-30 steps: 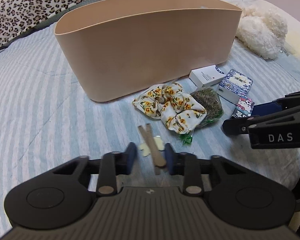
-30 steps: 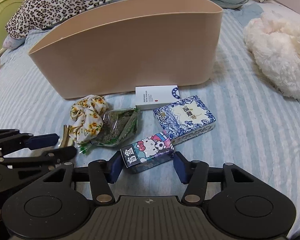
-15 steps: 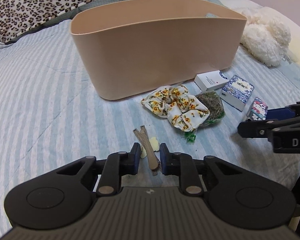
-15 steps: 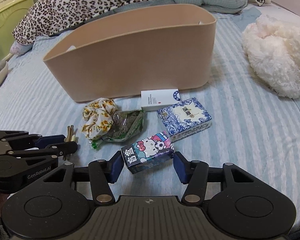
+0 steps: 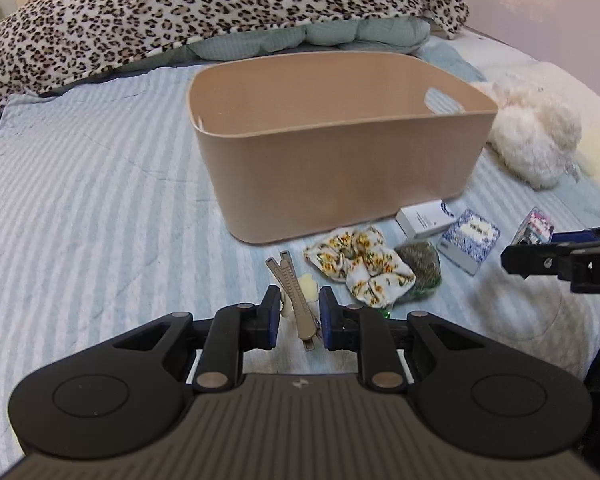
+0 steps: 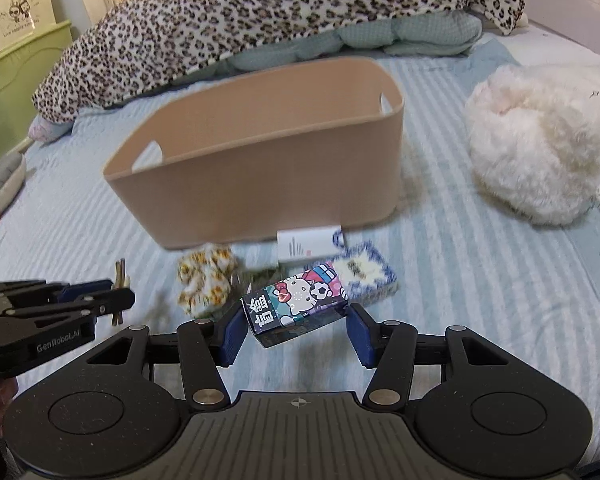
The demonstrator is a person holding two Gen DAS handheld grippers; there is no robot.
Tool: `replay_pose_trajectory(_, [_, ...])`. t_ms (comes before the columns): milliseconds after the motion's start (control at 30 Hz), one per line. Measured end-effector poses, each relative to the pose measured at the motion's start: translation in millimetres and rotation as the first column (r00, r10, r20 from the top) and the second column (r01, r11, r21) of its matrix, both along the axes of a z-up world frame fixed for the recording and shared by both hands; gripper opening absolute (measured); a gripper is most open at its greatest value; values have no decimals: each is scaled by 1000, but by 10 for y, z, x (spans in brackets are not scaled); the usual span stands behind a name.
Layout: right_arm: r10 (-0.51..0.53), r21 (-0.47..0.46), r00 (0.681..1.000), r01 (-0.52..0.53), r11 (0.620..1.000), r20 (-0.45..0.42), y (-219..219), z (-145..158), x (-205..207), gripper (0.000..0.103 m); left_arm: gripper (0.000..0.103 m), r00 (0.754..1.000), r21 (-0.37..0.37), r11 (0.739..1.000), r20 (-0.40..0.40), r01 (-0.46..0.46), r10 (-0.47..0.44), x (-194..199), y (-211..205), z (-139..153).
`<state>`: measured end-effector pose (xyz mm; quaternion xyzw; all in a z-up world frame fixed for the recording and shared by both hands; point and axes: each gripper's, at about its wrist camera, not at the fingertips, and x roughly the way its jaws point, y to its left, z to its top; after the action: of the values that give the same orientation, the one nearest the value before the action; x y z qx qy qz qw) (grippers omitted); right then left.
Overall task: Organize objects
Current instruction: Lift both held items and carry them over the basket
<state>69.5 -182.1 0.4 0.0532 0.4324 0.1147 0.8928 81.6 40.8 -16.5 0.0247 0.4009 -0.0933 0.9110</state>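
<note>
The left gripper (image 5: 299, 312) is clenching its blue pads on a tan hair clip (image 5: 296, 298), which is pointing forward and up out of the jaws with a small cream flower piece (image 5: 309, 286) just beside it. The right gripper (image 6: 297, 334) is grasping a cartoon cat box (image 6: 296, 308) at its two ends, with the box sitting tilted between the pads. Beyond the left jaws, a sunflower scrunchie (image 5: 358, 266) is lying on the striped bedspread (image 5: 80, 208), touching a clear bag of green herbs (image 5: 420, 266). To the right of those, a blue patterned box (image 5: 469, 240) and a white box (image 5: 426, 219) are resting near the front wall of a beige bin (image 5: 340, 176), which is standing open-topped in the middle of the bed with oval handle holes at its ends. A fluffy white cushion (image 6: 536, 144) is lying to the right of the bin, and a leopard-print blanket (image 5: 180, 12) is piling up behind it over a pale green quilt (image 6: 404, 36). A green cabinet (image 6: 12, 64) is standing at the far left.
</note>
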Motion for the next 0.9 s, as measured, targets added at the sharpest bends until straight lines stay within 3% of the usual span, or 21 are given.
replay_pose_trajectory(267, [-9, 20, 995, 7, 1000, 100, -82, 342, 129, 51, 22, 997, -22, 1000, 82, -3, 5, 65, 31, 355])
replay_pose_trajectory(633, [-50, 52, 979, 40, 998, 198, -97, 689, 634, 51, 22, 978, 40, 999, 204, 30, -37, 556, -147, 723])
replay_pose_trajectory(800, [-43, 33, 974, 36, 999, 224, -39, 745, 915, 51, 22, 977, 82, 996, 207, 38, -55, 876, -263, 732])
replay_pose_trajectory(900, [-31, 22, 974, 26, 999, 225, 28, 734, 1092, 51, 22, 985, 74, 997, 170, 24, -37, 1079, -307, 654])
